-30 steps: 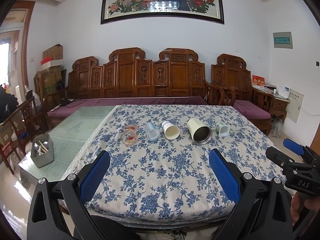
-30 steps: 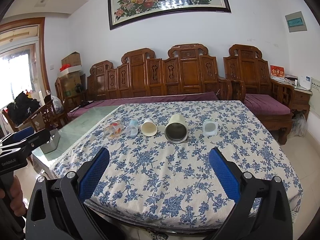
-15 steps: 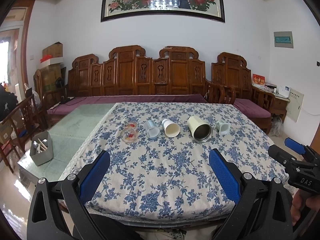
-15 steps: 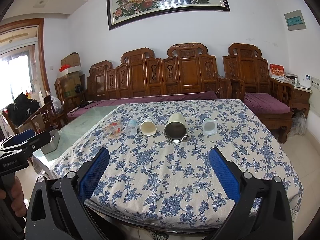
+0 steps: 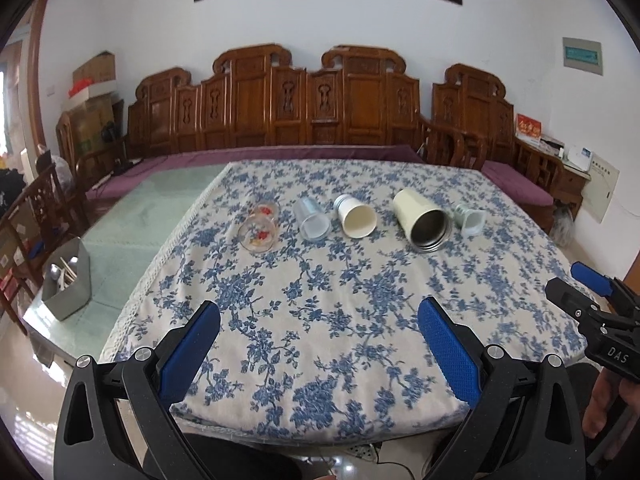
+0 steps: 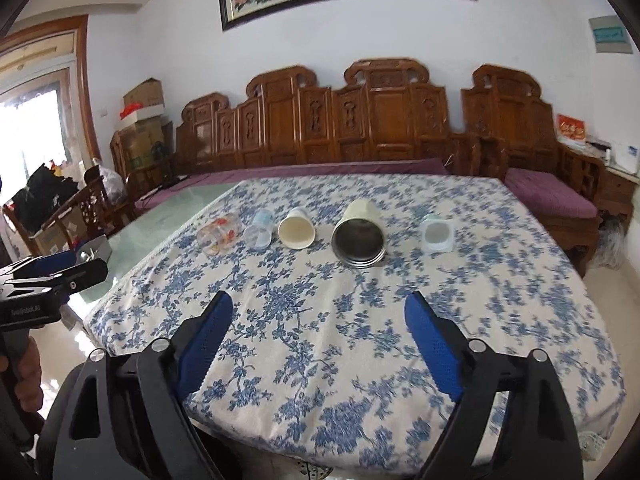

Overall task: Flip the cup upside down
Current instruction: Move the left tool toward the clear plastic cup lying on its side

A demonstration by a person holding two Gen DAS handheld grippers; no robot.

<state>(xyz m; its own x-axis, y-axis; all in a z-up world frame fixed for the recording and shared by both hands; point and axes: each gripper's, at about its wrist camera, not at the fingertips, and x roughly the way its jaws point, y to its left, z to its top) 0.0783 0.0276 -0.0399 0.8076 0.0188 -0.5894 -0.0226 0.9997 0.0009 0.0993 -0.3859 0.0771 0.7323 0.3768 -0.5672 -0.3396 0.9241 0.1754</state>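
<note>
Five cups are seen lying on their sides in a row across the counter (image 5: 320, 320), which is covered by a blue-flowered cloth (image 6: 320, 320). All five mouths are turned toward the claws.

The left claw (image 5: 319, 334) is held released, jaws spread wide, nothing between the blue pads (image 5: 192, 344). It is positioned over the near part of the counter, well short of the row. Ahead of it and to its left, the glass cup with red print (image 5: 259, 229) is recorded; straight ahead, the clear plastic cup (image 5: 311, 219) and the white paper cup (image 5: 356, 217), just beside each other. Ahead and to its right, the large cream steel-lined cup (image 5: 422, 220) is noted, with the small pale green cup (image 5: 470, 218) just beyond it on the right.

The right claw (image 6: 319, 326) is likewise held released and empty, over the near part of the counter. The cream cup (image 6: 360, 234) lies ahead of it, slightly right of centre; the pale green cup (image 6: 437, 234) lies further right, apart from it. No cup is touched by either claw.

Off the cloth, to the far left of the left claw, a grey utensil holder (image 5: 68, 280) is seen on the glass top.
</note>
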